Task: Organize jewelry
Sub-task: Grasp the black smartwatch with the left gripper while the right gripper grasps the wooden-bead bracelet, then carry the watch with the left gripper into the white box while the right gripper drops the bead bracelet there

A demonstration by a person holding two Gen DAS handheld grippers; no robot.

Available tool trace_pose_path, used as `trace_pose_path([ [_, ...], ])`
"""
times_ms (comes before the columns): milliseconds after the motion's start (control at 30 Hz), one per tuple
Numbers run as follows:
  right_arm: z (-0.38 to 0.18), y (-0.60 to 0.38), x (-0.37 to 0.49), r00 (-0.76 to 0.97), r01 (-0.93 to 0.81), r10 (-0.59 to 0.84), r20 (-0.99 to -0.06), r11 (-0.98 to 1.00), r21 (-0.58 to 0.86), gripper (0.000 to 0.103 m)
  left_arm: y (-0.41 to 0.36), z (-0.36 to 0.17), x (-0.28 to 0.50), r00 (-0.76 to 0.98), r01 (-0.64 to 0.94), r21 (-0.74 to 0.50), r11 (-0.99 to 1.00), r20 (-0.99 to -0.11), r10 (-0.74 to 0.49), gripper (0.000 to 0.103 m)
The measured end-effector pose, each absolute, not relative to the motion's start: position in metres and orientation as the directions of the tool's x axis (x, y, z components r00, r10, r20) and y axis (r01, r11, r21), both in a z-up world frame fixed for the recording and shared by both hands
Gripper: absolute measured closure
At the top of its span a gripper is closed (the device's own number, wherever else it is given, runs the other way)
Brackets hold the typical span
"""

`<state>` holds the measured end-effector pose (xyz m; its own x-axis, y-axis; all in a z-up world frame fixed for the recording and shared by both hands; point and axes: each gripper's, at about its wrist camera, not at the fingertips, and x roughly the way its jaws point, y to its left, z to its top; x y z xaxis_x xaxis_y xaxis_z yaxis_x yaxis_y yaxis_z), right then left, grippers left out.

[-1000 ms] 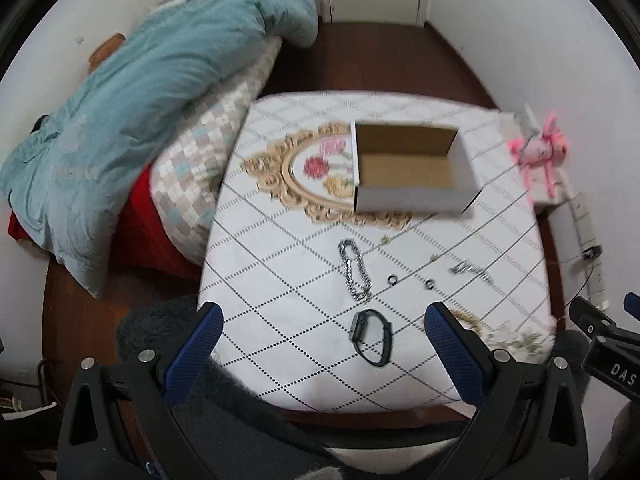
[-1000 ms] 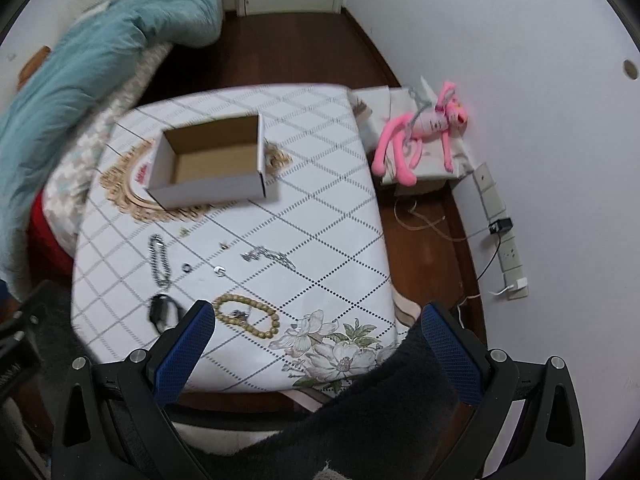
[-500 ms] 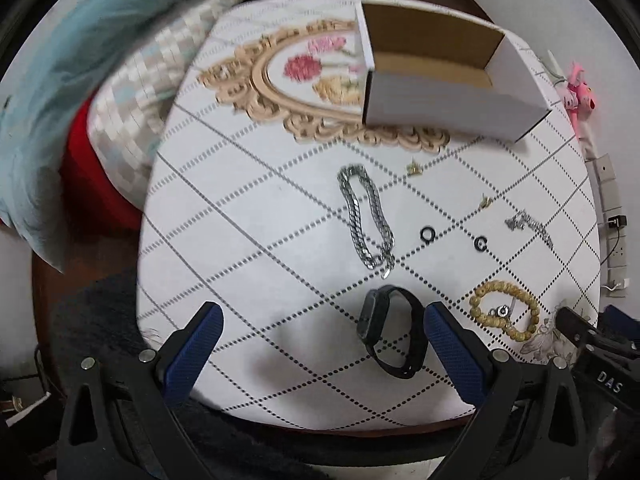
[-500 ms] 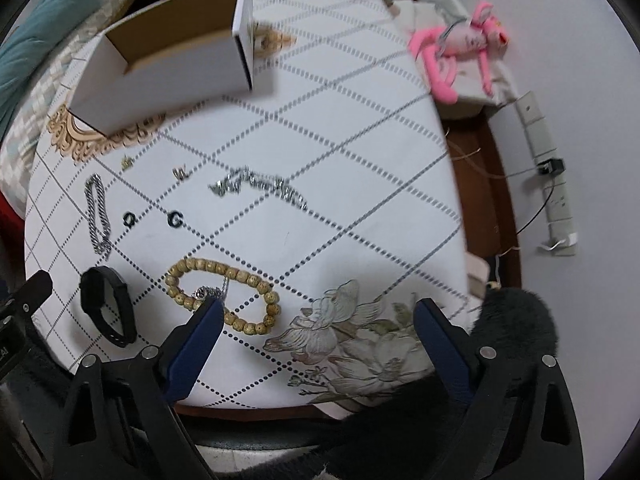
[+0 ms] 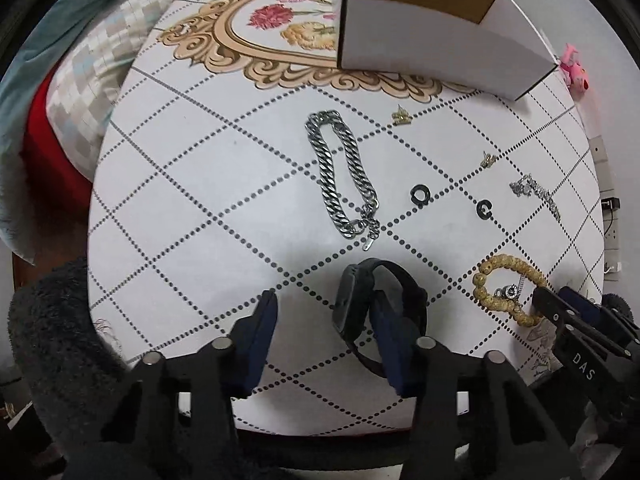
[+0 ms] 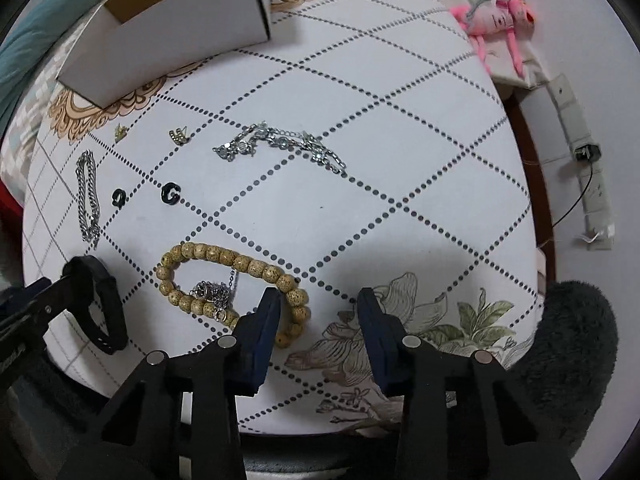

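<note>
White oilcloth with a dotted diamond pattern covers the desk (image 5: 192, 184), and an open cardboard box (image 5: 420, 52) sits at its far edge. Jewelry lies spread nearer: a silver curb-chain bracelet (image 5: 344, 176), two black rings (image 5: 420, 194), two small gold pieces (image 6: 180, 135) and a silver charm bracelet (image 6: 280, 142). The left tongs (image 5: 326, 328) have just been closing, their jaws still apart, one finger inside the loop of the black watch (image 5: 360, 304) at the near edge. The right tongs (image 6: 318, 316) have likewise been narrowing, jaws apart, with the wooden bead bracelet (image 6: 224, 258) seemingly just touching one finger; contact is hard to judge.
</note>
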<state>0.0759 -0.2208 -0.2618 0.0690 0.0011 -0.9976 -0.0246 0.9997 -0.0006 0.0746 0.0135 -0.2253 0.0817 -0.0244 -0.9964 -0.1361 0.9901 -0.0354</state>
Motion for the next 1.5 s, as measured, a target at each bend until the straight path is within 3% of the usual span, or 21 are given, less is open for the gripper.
trace_pose_path([
  [133, -0.263, -0.217, 0.073, 0.089, -0.030, -0.010, -0.996, 0.999, -0.013, 0.063, 0.013, -0.233, 0.072, 0.072, -0.130, -0.044, 0.991, -0.997, -0.034, 0.084],
  [267, -0.258, -0.208, 0.064, 0.099, -0.037, -0.011, -0.995, 0.999, -0.015, 0.064, 0.012, -0.237, 0.069, 0.071, -0.127, -0.044, 0.991, -0.997, -0.035, 0.091],
  [367, -0.252, -0.207, 0.064, 0.109, -0.050, -0.008, -0.994, 0.999, -0.013, 0.072, 0.013, -0.239, 0.064, 0.081, -0.127, -0.040, 0.991, -0.996, -0.030, 0.093],
  [433, -0.249, -0.201, 0.065, 0.116, -0.059, -0.010, -0.993, 0.998, -0.017, 0.087, 0.011, -0.237, 0.066, 0.083, -0.129, -0.043, 0.991, -0.996, -0.032, 0.093],
  [500, -0.248, -0.198, 0.065, 0.117, -0.067, -0.017, -0.993, 0.997, -0.025, 0.093, 0.013, -0.236, 0.066, 0.085, -0.135, -0.049, 0.990, -0.996, -0.038, 0.093],
  [900, -0.201, -0.209, 0.065, 0.142, 0.038, 0.249, -0.958, 0.966, 0.256, 0.094, 0.024, -0.188, 0.076, 0.166, -0.130, -0.097, 0.987, -0.983, -0.075, 0.093],
  [1500, -0.060, -0.194, 0.177, 0.336, -0.114, 0.403, -0.852, 0.915, 0.388, 0.094, 0.009, -0.117, 0.183, 0.281, -0.078, -0.146, 0.986, -0.952, -0.118, 0.093],
])
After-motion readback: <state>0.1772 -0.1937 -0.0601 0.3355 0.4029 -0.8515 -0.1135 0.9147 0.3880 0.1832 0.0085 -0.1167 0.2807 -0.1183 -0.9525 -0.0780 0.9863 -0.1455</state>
